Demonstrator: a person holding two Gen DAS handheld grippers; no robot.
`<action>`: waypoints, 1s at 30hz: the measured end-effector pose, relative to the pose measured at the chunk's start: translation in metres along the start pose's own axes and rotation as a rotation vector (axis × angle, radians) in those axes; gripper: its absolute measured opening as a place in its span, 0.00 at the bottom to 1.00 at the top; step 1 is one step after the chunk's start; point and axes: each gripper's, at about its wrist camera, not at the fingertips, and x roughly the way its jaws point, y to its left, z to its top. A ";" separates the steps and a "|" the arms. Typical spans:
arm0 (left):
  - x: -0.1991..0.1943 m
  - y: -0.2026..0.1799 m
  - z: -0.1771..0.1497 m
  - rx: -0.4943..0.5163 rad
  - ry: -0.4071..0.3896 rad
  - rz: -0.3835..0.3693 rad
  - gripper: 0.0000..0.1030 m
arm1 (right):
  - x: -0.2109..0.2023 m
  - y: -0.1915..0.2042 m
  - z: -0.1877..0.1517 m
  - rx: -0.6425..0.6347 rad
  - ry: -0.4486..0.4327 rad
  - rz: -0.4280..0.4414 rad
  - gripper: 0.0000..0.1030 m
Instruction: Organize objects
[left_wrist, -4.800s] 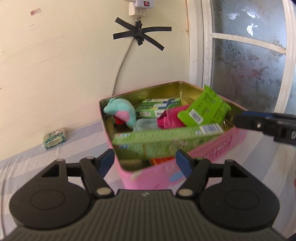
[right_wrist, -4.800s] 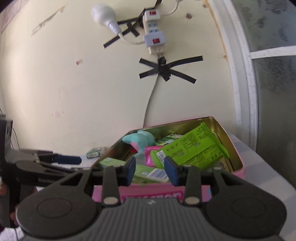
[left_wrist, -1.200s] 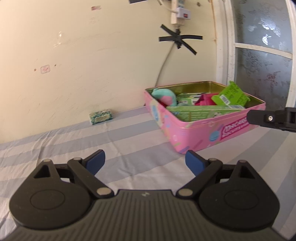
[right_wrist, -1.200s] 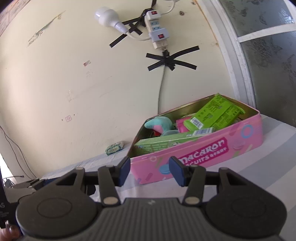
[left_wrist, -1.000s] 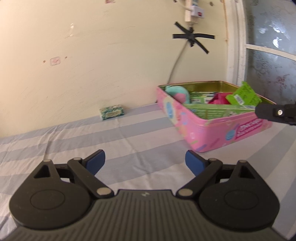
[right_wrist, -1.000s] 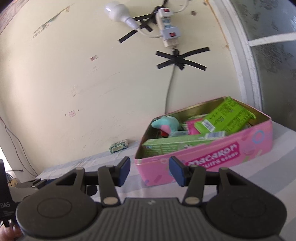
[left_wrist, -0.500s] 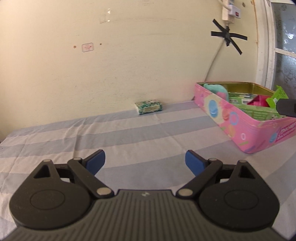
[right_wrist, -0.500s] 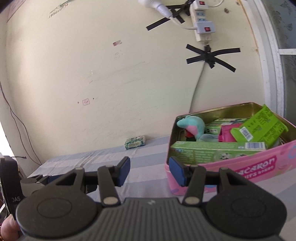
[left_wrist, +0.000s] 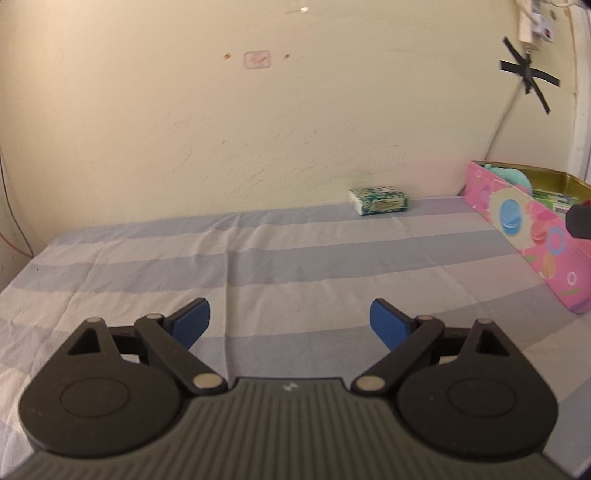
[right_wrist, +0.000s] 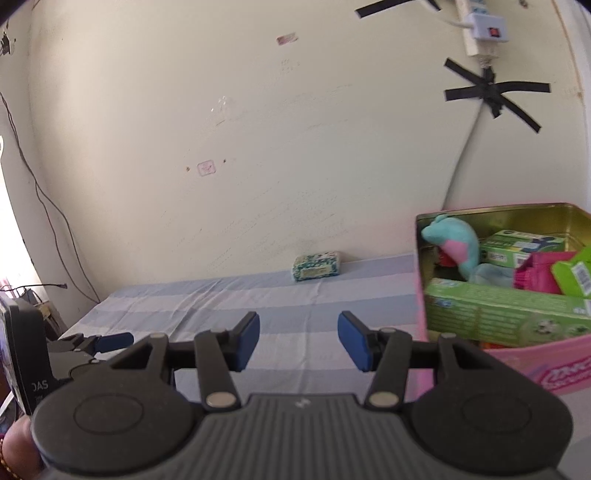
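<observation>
A pink tin box (left_wrist: 532, 236) stands at the right on the striped cloth, also in the right wrist view (right_wrist: 546, 365). It holds a teal and pink plush toy (right_wrist: 454, 240), a long green carton (right_wrist: 506, 314), a pink packet (right_wrist: 539, 273) and more green packets. A small green-patterned pack (left_wrist: 378, 200) lies by the wall, also in the right wrist view (right_wrist: 317, 266). My left gripper (left_wrist: 290, 323) is open and empty, low over the cloth. My right gripper (right_wrist: 298, 339) is open and empty, left of the tin.
The striped cloth (left_wrist: 295, 258) covers the surface up to the cream wall. A taped cable and power strip (right_wrist: 484, 33) hang on the wall above the tin. The left gripper shows at the left edge of the right wrist view (right_wrist: 85, 347).
Both grippers have drawn back and swung left, away from the tin. The tin has moved to the right edge of both views. Both stay open and empty.
</observation>
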 end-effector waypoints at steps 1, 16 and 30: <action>0.003 0.004 0.000 -0.011 0.006 0.003 0.92 | 0.006 0.003 0.001 -0.003 0.009 0.004 0.47; 0.015 0.054 0.003 -0.249 0.046 0.012 0.92 | 0.193 0.005 0.063 0.077 0.079 -0.073 0.85; 0.017 0.057 0.004 -0.271 0.058 -0.010 0.92 | 0.299 0.008 0.046 -0.081 0.249 -0.196 0.73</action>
